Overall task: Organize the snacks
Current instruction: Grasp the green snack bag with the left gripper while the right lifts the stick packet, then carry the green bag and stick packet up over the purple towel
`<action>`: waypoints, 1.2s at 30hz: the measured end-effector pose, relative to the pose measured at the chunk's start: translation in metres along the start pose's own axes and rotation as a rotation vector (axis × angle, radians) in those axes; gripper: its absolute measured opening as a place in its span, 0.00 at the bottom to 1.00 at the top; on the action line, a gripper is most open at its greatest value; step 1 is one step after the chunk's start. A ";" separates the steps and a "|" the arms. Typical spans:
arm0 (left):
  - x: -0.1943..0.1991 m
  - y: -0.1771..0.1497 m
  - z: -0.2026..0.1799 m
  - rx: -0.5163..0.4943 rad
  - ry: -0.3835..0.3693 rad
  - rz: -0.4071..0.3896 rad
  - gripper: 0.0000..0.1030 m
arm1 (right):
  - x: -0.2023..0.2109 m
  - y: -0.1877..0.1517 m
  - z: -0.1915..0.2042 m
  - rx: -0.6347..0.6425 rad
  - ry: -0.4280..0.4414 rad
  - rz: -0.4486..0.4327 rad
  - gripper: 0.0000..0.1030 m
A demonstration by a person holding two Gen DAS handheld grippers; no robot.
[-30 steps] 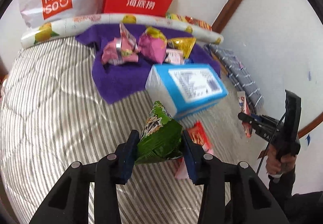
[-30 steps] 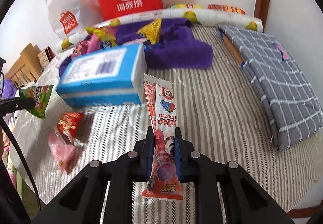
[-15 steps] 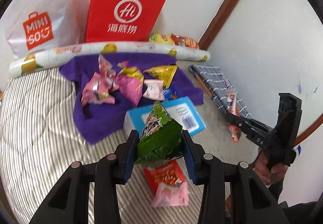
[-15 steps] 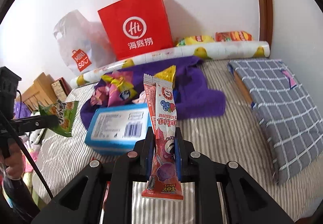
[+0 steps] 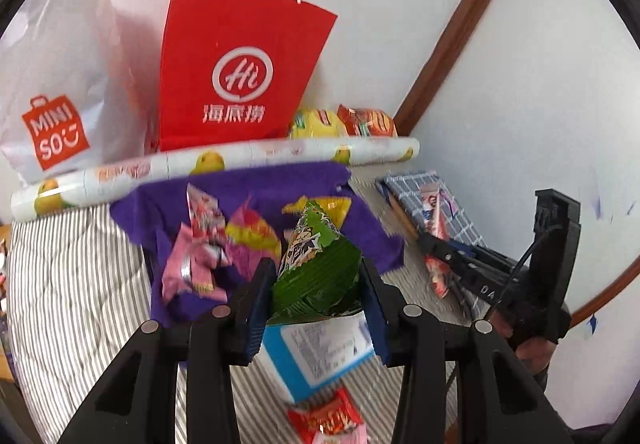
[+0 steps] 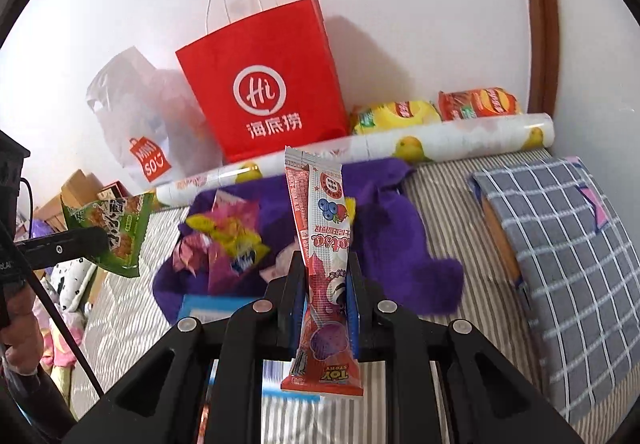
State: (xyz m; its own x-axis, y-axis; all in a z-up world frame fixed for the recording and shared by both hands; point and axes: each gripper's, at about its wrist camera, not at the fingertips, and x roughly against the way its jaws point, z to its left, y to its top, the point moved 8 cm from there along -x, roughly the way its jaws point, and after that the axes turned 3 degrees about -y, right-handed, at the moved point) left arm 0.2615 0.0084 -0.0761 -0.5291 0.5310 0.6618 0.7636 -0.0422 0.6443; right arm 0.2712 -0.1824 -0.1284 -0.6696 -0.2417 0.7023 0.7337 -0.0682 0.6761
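You have a snack in each gripper, both lifted clear of the bed. Your left gripper pinches the green snack packet across its puffed lower half, its pointed top standing up ahead of the pads. Your right gripper is pressed tight on the slim red candy stick pack, which stands upright between the pads with its bottom end hanging below them.

This reads as the carry step: both items picked, neither yet placed. Ahead of both grippers and higher up stands the red paper bag against the wall, its mouth facing up, with the white plastic bag to its left. The bag you mean to fill cannot be told from here. Between you and the bags lie the purple cloth with loose pink and yellow snacks on it, and just below your left gripper the blue box.

For the next move, judge which bag takes which snack, then raise each gripper above that rim before letting go. The paper bag looks light and may tip if a pack knocks its front wall. Keep the two grippers apart as they close on the same opening.
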 end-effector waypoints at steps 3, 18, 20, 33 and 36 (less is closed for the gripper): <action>-0.001 0.018 0.003 0.018 -0.015 -0.020 0.39 | -0.011 0.015 0.004 0.004 0.007 -0.004 0.17; -0.029 0.063 0.033 0.079 -0.017 -0.060 0.39 | -0.058 0.068 0.023 0.018 0.034 -0.009 0.19; -0.037 0.062 0.043 0.096 -0.008 -0.034 0.39 | -0.066 0.069 0.026 0.024 0.040 -0.006 0.19; -0.045 0.061 0.078 0.181 0.023 -0.015 0.39 | -0.093 0.051 0.010 -0.014 0.033 0.021 0.22; -0.046 0.060 0.076 0.176 0.021 -0.011 0.39 | -0.097 0.048 0.008 -0.024 0.032 0.030 0.22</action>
State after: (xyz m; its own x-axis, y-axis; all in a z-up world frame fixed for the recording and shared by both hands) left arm 0.3599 0.0455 -0.0965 -0.5443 0.5129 0.6638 0.8095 0.1136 0.5760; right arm 0.3705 -0.1544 -0.1620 -0.6433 -0.2747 0.7146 0.7564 -0.0833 0.6488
